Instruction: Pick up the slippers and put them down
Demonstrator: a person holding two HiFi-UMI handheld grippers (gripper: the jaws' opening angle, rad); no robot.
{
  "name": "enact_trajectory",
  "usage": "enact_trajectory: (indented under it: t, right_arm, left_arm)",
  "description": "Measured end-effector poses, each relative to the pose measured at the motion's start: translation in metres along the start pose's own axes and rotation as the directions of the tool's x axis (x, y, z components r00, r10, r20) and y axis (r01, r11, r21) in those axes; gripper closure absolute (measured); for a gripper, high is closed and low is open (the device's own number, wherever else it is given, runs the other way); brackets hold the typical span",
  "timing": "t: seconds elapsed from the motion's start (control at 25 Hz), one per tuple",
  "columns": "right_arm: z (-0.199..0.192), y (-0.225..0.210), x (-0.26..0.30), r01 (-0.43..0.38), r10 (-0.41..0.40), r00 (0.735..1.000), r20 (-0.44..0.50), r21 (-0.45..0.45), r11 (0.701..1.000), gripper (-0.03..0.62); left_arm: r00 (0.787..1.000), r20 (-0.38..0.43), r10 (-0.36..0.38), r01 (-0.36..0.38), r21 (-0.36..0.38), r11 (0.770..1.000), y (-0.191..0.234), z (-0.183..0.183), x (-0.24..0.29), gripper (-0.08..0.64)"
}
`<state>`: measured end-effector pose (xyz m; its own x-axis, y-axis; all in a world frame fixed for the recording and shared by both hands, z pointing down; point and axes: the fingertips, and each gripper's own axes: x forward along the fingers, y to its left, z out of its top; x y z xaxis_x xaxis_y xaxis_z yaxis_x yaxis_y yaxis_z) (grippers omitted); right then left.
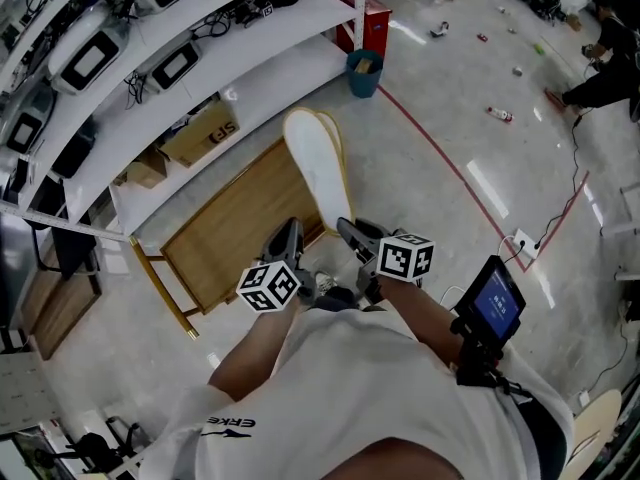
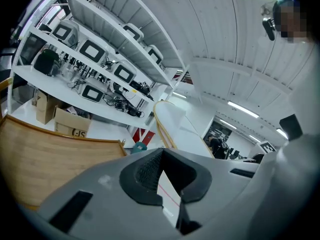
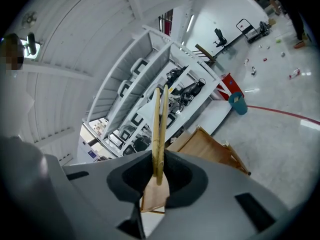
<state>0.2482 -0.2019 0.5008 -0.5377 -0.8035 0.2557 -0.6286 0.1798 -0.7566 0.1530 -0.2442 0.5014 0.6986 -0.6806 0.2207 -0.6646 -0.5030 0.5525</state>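
- Beneath you lies a pale floor (image 1: 430, 198), crossed by a thin red line (image 1: 450, 166) that runs away from a blue bin (image 1: 364, 72).
- Along your left side stands the white shelving (image 1: 215, 23), its boards stocked with dark-screened devices and tangled cables. Cardboard boxes (image 1: 200, 133) sit on the floor under its lowest board.
- Just in front of you is the wooden table (image 1: 240, 228), with a bare top and yellow legs.
- Your slippers (image 1: 318, 173) are off the table, lifted above its near right corner. They are pressed together as a pair and stand nearly upright, the white sole facing you and a tan edge round the rim.
- Your right gripper (image 1: 352, 236) has them: in the right gripper view the two thin tan edges of the slippers (image 3: 160, 129) run straight down between the dark pads (image 3: 187, 181), and the right gripper (image 3: 159, 176) is closed on their lower end.
- Your left gripper (image 1: 290, 240) is held beside the right one, close to your chest. In the left gripper view its jaws stand slightly apart, and only floor shows through the narrow gap of the left gripper (image 2: 162, 181). The slippers (image 2: 175, 124) rise beyond it, clear of its jaws.
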Motion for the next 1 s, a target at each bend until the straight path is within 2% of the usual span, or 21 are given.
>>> enact_trajectory:
  t: [0.6,0.76,1.0]
  right_arm:
    - [0.009,-0.011,0.089,-0.003,0.000,0.996,-0.092,-0.026,1.000,0.532]
    - [0.002,-0.025,0.100,0.024,-0.022,0.989,-0.146,0.007,1.000,0.532]
    - [-0.001,-0.045,0.111,0.045,-0.043,0.975,-0.219,0.004,0.999,0.532]
  left_arm:
    - [0.998,0.043,0.042,-0.041,-0.027,0.999,0.074,0.042,0.028,0.557]
    - [0.997,0.030,0.065,-0.064,-0.033,0.997,0.084,0.044,0.028,0.557]
    - [0.994,0.010,0.111,-0.111,-0.054,0.992,0.096,0.036,0.033,0.557]
